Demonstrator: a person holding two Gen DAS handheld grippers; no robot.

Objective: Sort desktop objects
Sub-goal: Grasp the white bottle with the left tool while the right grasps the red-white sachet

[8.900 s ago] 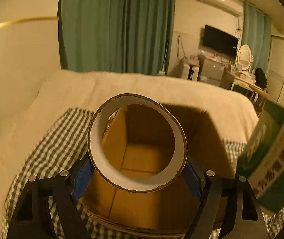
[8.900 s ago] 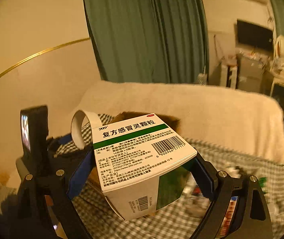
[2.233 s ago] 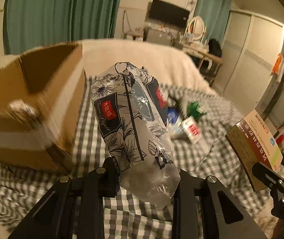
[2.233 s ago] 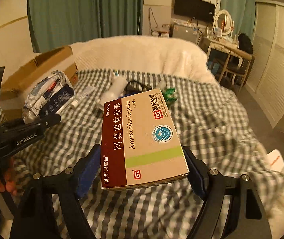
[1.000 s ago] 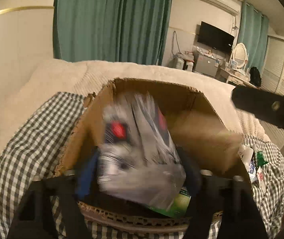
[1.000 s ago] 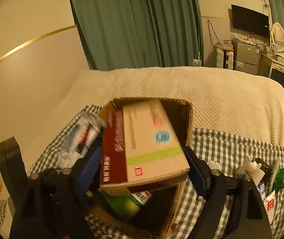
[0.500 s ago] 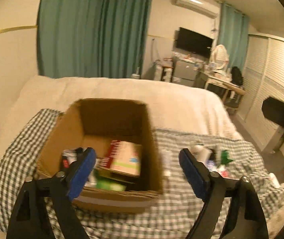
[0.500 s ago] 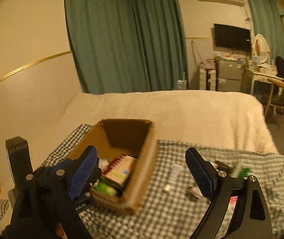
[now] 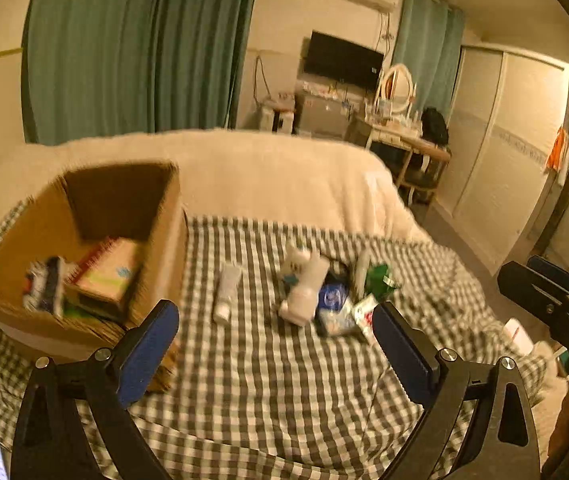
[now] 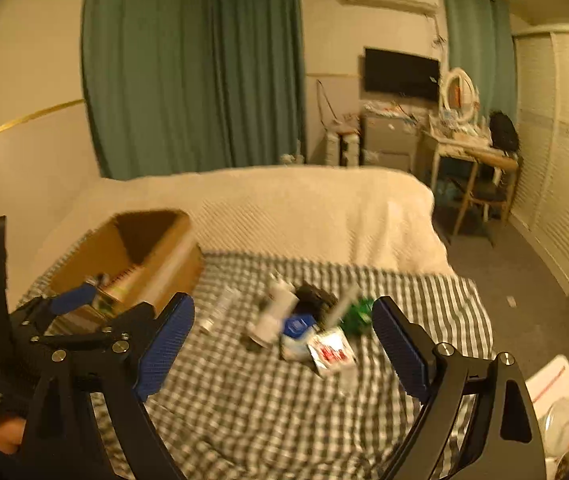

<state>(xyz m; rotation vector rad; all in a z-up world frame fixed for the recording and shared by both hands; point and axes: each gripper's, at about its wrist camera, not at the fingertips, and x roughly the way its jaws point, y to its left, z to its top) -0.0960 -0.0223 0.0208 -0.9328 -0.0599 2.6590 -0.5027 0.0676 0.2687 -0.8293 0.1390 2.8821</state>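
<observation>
An open cardboard box (image 9: 164, 236) (image 10: 164, 268) stands at the left of the checked cloth and holds the amoxicillin box (image 9: 110, 274), a floral packet (image 9: 42, 286) and other packs. A heap of small objects lies mid-cloth: a white tube (image 9: 226, 292) (image 10: 220, 308), a white bottle (image 9: 304, 292) (image 10: 274, 314), a blue-white packet (image 9: 332, 308) (image 10: 296, 330), a green packet (image 9: 378, 280) (image 10: 358, 316) and a red-white sachet (image 10: 330, 350). My left gripper (image 9: 276, 344) is open and empty, back from the heap. My right gripper (image 10: 282, 336) is open and empty.
The checked cloth (image 9: 268, 384) covers the near part of a bed with a cream blanket (image 9: 268, 172). The left gripper's body (image 10: 64, 332) shows in the right wrist view, the right gripper's body (image 9: 556, 304) in the left wrist view. A desk and chair (image 10: 476, 176) stand at the far right.
Both grippers have pulled back and swung right, away from the box, toward the heap of objects. A second ago each dropped its item into the box; both jaws stay open and empty.
</observation>
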